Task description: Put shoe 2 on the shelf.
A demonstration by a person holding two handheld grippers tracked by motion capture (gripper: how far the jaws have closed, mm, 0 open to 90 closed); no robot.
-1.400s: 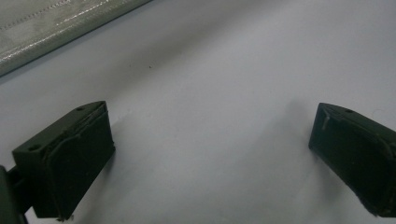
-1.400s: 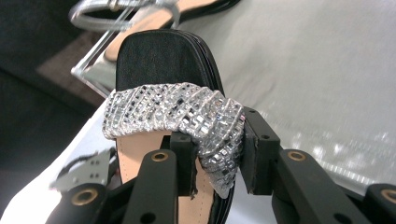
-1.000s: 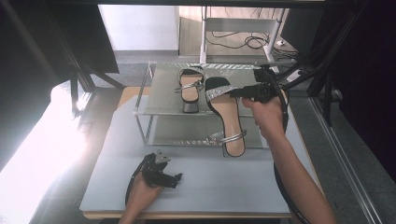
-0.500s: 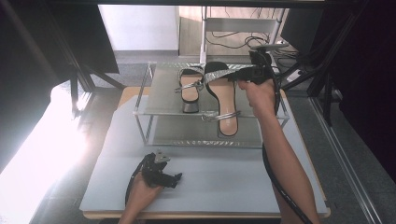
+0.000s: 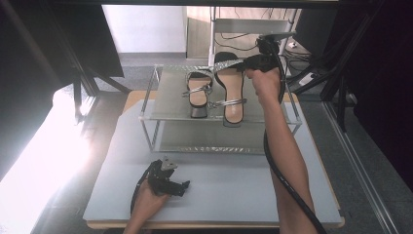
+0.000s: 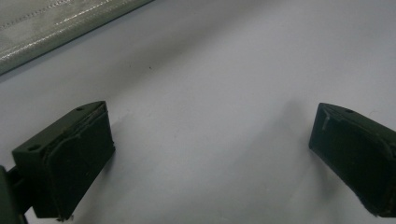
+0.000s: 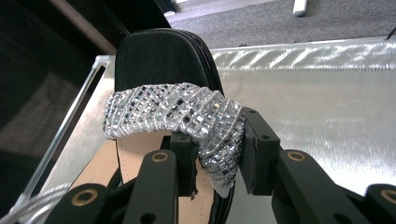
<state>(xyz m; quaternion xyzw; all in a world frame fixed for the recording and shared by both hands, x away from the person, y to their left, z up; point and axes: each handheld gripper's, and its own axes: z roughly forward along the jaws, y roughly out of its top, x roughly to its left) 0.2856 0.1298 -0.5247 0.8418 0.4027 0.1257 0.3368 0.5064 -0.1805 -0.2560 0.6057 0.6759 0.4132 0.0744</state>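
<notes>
Right hand-held gripper (image 7: 217,161) pinches the sandal's (image 5: 230,92) strap above the shelf's (image 5: 168,105) far edge; left hand-held gripper (image 6: 210,158) gapes wide.

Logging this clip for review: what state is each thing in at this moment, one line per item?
Right hand-held gripper: shut on the sandal's jewelled strap.
Held sandal: on the rack's top shelf, strap pinched at the toe end.
Second sandal: lying flat on the top shelf, untouched.
Left hand-held gripper: open, nothing between the jaws, over the table.
Rack: upright on the table.

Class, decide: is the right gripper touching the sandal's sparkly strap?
Touching. The right gripper view shows the right gripper with both pads pressed on the sparkly strap.
</notes>
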